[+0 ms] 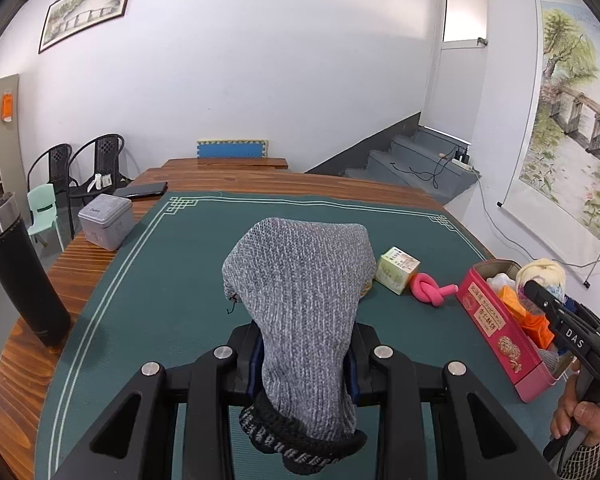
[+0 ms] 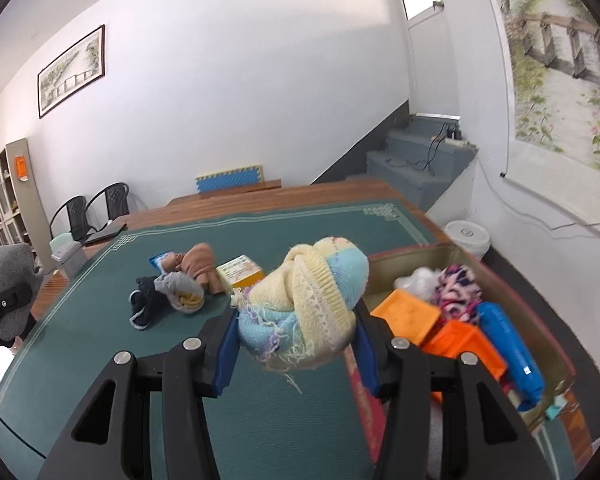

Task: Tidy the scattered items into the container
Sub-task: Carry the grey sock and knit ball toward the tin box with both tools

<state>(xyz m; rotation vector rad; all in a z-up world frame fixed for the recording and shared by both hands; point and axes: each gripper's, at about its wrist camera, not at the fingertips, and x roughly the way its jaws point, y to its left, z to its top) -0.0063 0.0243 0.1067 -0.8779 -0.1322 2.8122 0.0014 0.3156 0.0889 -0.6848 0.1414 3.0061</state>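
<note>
My left gripper (image 1: 305,354) is shut on a grey knitted sock (image 1: 300,288) and holds it above the green mat (image 1: 148,280). My right gripper (image 2: 296,344) is shut on a yellow and blue knitted bundle (image 2: 304,312), held at the left rim of the pink tin (image 1: 496,332). The tin (image 2: 416,256) holds orange blocks (image 2: 408,314), a blue bottle (image 2: 512,352) and a pink patterned cloth (image 2: 458,290). On the mat lie a small carton (image 1: 397,269), a pink knotted tube (image 1: 430,288), a brown bundle (image 2: 198,268), and a grey and dark sock pile (image 2: 168,294).
A black flask (image 1: 20,280) stands at the table's left edge. A grey tin box (image 1: 106,221) and a black phone (image 1: 142,191) lie at the far left. Chairs (image 1: 80,164) stand beyond the table. A white bucket (image 2: 468,236) sits on the floor at the right.
</note>
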